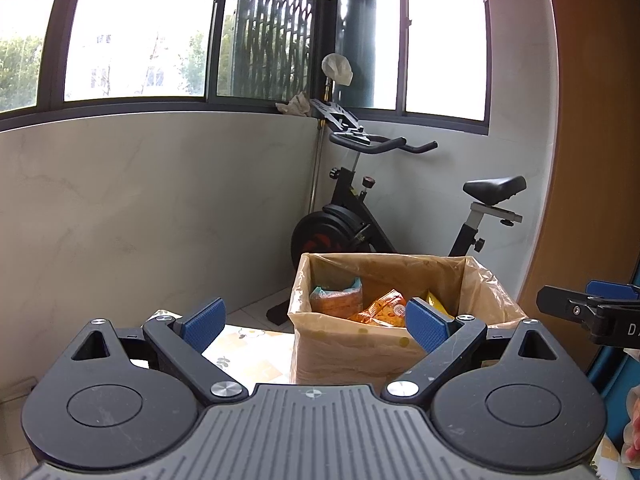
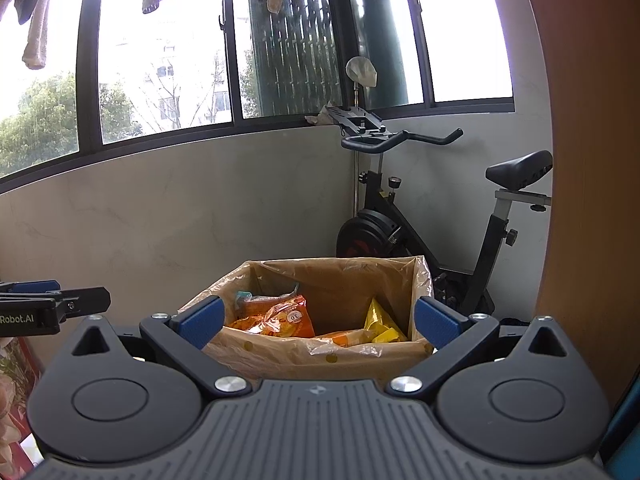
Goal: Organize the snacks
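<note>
An exercise bike (image 1: 400, 208) stands in the corner beyond the table, in the centre right of both views, its saddle (image 2: 520, 170) toward the right edge; behind it runs a pale wall under a wide window (image 1: 136, 32), with cloths (image 2: 36, 16) hanging along the upper left of the right wrist view; a brown wooden panel (image 2: 592, 160) fills the right edge of that frame. In the lower centre a cardboard box (image 2: 320, 360) lined with a thin plastic bag (image 2: 420, 276) rests on a floral tablecloth (image 1: 248, 348); inside it lie the snacks: an orange packet (image 2: 276, 316) at the left, a yellow packet (image 2: 382, 324) at the right, and a pale blue-green packet (image 1: 336, 294) against the box's left wall; the box's near rim stands between each camera and the packets, hiding their lower parts.

The left gripper (image 1: 316, 320) has its blue pads (image 1: 204, 322) spread wide with nothing between them, the box seen through the right half of the gap; the right gripper (image 2: 318, 322) is likewise spread wide and empty, its pads (image 2: 200, 324) framing the box's two sides, level with the rim, touching nothing that can be seen.

Both tools point forward and roughly level toward the box, side by side; each shows at the other's frame edge, the right one at the right edge of the left wrist view, the left one at the left edge of the right wrist view.
</note>
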Available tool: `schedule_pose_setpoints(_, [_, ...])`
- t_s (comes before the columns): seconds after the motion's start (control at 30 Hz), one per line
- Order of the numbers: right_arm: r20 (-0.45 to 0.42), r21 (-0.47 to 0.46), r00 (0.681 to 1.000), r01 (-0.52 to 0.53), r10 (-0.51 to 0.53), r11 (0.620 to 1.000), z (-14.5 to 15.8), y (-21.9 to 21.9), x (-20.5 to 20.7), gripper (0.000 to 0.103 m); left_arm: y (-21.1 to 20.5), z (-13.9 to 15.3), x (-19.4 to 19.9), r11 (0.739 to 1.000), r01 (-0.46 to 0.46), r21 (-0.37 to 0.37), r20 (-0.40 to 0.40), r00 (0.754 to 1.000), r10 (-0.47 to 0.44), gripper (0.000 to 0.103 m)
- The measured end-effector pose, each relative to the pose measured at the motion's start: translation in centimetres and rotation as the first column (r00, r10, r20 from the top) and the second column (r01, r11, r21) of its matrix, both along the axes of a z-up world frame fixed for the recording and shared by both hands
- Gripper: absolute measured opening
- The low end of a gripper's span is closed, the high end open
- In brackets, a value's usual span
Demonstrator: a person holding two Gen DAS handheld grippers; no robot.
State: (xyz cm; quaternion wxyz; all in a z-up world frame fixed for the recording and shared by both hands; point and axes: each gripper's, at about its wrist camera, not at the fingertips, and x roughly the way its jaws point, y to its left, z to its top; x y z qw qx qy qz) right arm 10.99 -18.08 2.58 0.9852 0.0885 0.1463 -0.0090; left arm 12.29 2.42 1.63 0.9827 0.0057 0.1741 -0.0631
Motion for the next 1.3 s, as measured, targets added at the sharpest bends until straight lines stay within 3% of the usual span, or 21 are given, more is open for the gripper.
schedule_pose_setpoints(1.3, [-0.012, 0.006, 1.0, 0.0, 0.0, 1.0, -0.58, 0.07, 0.1, 0.103, -0.51, 0.23, -0.14, 1.0, -0.02, -0.014, -0.003, 1.0, 0.02, 0.098])
